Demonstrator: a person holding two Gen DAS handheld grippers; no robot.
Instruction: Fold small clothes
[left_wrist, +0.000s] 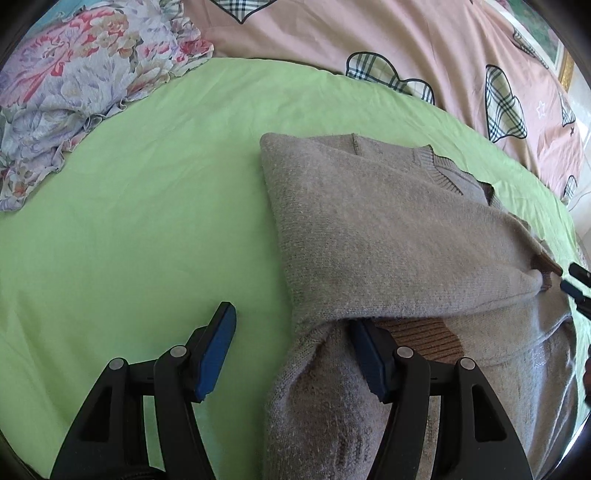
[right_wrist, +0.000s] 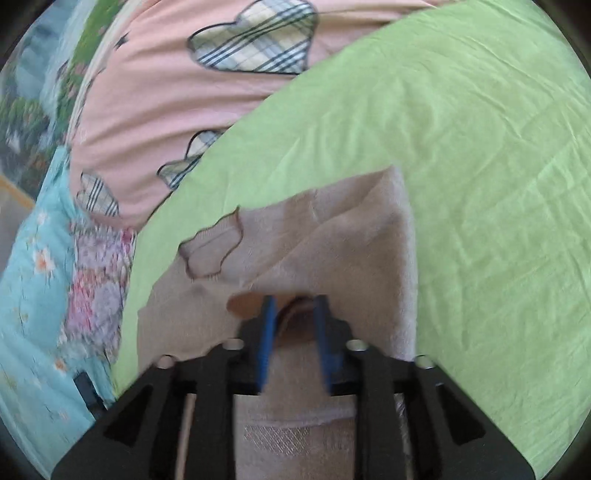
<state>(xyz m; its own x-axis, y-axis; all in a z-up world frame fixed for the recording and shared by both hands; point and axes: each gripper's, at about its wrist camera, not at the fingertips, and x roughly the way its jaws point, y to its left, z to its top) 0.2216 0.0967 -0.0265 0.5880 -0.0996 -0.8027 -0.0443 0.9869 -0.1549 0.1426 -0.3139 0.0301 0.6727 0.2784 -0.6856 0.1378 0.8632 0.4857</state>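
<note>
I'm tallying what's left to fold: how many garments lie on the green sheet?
1. A grey-beige knit sweater, partly folded, lies on the green sheet, just ahead of the left claw. More could lie outside both views.
</note>
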